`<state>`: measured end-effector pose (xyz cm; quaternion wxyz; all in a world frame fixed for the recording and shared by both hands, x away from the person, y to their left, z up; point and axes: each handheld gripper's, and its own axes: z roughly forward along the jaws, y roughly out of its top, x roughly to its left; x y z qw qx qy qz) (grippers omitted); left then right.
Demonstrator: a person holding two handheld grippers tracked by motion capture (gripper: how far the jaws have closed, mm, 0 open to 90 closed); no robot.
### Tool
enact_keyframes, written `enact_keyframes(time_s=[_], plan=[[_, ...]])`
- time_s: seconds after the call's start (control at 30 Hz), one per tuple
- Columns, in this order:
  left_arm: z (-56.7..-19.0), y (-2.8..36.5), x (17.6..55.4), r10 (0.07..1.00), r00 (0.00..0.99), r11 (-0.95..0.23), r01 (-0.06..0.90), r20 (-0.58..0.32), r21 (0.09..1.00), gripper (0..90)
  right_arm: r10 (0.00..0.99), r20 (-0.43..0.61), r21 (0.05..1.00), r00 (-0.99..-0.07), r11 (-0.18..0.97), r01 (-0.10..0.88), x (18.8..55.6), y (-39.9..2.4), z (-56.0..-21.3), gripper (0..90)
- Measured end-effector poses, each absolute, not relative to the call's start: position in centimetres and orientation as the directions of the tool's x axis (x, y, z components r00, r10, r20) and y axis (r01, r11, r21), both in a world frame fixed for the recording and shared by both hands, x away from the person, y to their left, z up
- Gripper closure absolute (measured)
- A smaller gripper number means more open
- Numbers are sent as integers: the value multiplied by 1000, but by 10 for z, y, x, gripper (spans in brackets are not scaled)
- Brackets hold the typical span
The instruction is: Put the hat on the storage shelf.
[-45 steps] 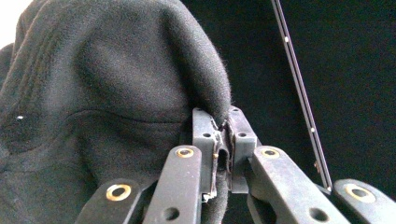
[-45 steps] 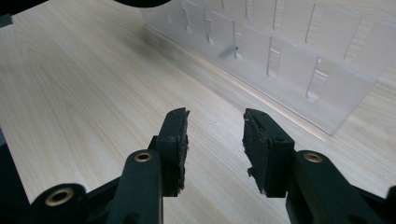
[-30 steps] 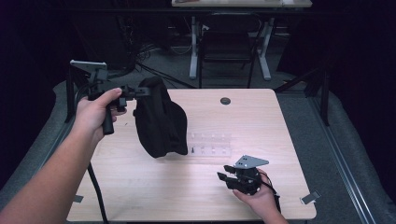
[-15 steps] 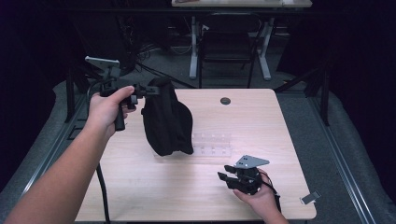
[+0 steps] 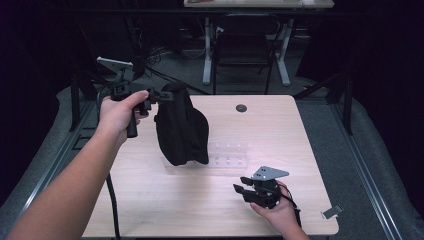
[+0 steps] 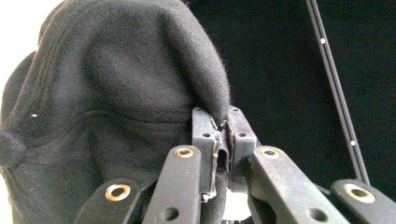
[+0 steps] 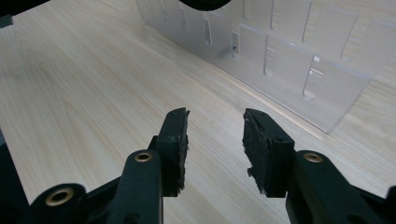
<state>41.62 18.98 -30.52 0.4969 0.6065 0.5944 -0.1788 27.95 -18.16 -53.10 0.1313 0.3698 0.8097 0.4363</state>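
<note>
A black cloth bag [image 5: 181, 127] hangs above the left half of the wooden table [image 5: 150, 200], its lower end over a clear plastic divider tray [image 5: 227, 155]. My left gripper [image 5: 162, 96] is shut on the bag's top edge and holds it up. The left gripper view brings the black fabric [image 6: 116, 93] close, pinched between the two jaws of the left gripper [image 6: 223, 126]. My right gripper [image 5: 241, 184] rests low near the table's front right, open, with nothing in it. In the right gripper view its pads [image 7: 173, 140] stand apart over bare wood, short of the clear tray [image 7: 289, 60].
A round cable hole [image 5: 241, 108] sits at the table's far middle. A small light tag [image 5: 332, 211] lies off the front right corner. A chair and a table's legs [image 5: 245, 50] stand in the dark beyond the far edge.
The left hand has carried the bag a little to the right and nearer the tray, and the bag has swung with it. The right gripper has stayed in place.
</note>
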Motion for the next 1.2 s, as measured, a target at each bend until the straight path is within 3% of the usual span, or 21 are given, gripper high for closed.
enact_keyframes(time_s=[0.9, 1.2], plan=[[-297, 179, 418, 645, 243, 144, 893, -724, 427, 850, 715, 104, 802, -691, 351, 483, 280, -183, -530, 600], [-300, 161, 423, 610, 252, 155, 892, -751, 425, 850, 716, 108, 806, -690, 343, 482, 280, -184, -529, 600]])
